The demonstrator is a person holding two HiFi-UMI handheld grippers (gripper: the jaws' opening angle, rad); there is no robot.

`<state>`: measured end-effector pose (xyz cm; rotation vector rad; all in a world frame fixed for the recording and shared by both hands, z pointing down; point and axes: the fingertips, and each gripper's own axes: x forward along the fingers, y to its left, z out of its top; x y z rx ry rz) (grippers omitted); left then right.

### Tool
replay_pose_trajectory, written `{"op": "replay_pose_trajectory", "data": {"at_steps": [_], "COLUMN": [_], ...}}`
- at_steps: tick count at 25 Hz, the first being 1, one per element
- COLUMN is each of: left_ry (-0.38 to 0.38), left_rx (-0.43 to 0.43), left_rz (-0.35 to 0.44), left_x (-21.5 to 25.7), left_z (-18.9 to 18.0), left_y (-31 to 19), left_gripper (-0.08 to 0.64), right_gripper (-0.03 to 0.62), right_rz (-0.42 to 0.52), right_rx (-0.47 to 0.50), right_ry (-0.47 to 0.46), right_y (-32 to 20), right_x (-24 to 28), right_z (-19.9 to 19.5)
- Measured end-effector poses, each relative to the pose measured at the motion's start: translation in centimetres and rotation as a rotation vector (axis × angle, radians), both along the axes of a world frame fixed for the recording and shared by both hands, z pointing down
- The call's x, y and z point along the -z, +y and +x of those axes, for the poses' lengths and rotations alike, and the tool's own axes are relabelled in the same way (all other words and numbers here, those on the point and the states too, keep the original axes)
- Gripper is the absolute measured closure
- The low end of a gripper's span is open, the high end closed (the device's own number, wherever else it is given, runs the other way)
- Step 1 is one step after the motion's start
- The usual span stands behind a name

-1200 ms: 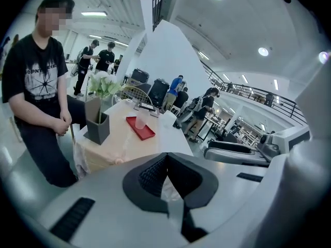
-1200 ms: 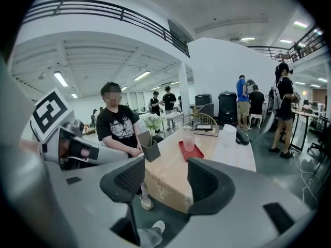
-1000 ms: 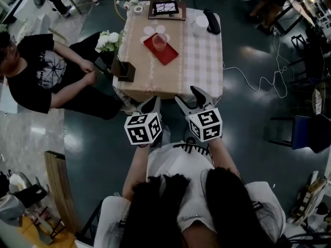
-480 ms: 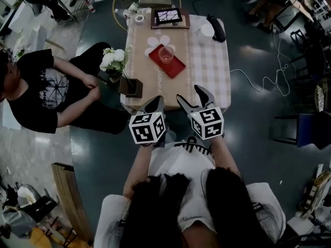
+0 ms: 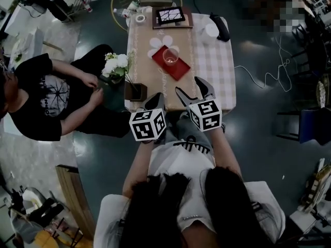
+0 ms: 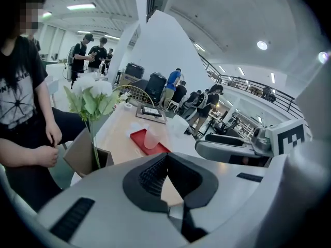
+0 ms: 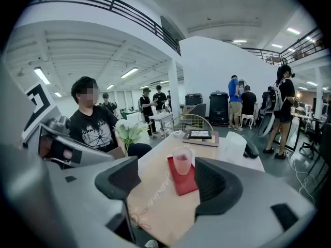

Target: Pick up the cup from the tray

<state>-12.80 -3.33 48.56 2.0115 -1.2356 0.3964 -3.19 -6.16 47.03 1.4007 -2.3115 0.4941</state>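
Note:
A clear cup point(image 5: 170, 56) stands upright on a red tray point(image 5: 178, 70) in the middle of the tan-clothed table point(image 5: 150, 81). Both grippers hang over the table's near edge, well short of the tray. My left gripper point(image 5: 155, 103) is shut, its pads meeting with nothing held. In the left gripper view the cup point(image 6: 151, 137) and the tray point(image 6: 138, 137) lie beyond the gripper point(image 6: 166, 160). My right gripper point(image 5: 192, 91) is open, and its jaws are opening with nothing between them. In the right gripper view, the cup point(image 7: 182, 160) and tray point(image 7: 182, 181) show far off through the gap of the gripper point(image 7: 165, 179).
A box with white flowers point(image 5: 133, 89) stands at the table's near left corner. A seated person in a black T-shirt point(image 5: 44, 97) is on the left. At the far end lie a tablet point(image 5: 170, 15), a tape roll point(image 5: 138, 18) and a black object point(image 5: 222, 29).
Both grippers have come up to the table's near edge, so the table now looks closer. The right jaws have spread wider. The left gripper stays shut.

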Motion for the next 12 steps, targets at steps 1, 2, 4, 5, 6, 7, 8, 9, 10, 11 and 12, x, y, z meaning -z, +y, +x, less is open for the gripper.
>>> {"op": "replay_pose_trajectory", "data": {"at_steps": [1,2,4,5,6,7,8,9,10,11,12], "left_ry": [-0.001,-0.002,-0.004,-0.005,-0.006,-0.008,-0.009,-0.012,-0.014,-0.016,-0.019], "left_rx": [0.0,-0.001,-0.002,-0.001,0.002,0.004,0.005,0.005,0.004,0.003,0.004], "left_rz": [-0.004,-0.007,-0.011,-0.014,-0.018,-0.022,-0.026,-0.029,-0.03,-0.029,-0.03], "left_x": [-0.2,-0.4,-0.7,-0.7,-0.8,-1.0,-1.0,-1.1,-1.2,-1.3,-1.4], "left_z": [-0.1,-0.2,-0.2,-0.3,-0.3,-0.3,-0.2,-0.1,0.0,0.1,0.2], "left_y": [-0.2,-0.5,-1.1,-1.4,-1.7,-2.0,-2.3,-2.6,-3.0,-3.4,-3.9], "left_gripper": [0.555,0.555,0.555,0.555,0.555,0.555,0.555,0.555,0.555,0.555,0.555], "right_gripper": [0.265,0.265,0.265,0.264,0.259,0.247,0.239,0.233,0.23,0.227,0.227], "right_rz": [-0.002,-0.005,-0.009,-0.011,-0.014,-0.015,-0.014,-0.014,-0.016,-0.019,-0.024], "right_rx": [-0.003,-0.008,-0.018,-0.016,-0.006,0.007,0.019,0.026,0.028,0.026,0.024], "right_ry": [0.001,0.002,0.002,0.008,0.021,0.037,0.052,0.059,0.057,0.05,0.043], "right_y": [-0.5,-0.8,-1.7,-2.1,-2.5,-2.9,-3.3,-3.8,-4.4,-5.0,-5.7], "right_x": [-0.3,-0.7,-1.1,-1.4,-1.6,-1.9,-2.1,-2.3,-2.5,-2.7,-3.0], "right_z": [-0.1,-0.1,0.0,-0.1,-0.2,-0.3,-0.4,-0.5,-0.5,-0.5,-0.6]}}
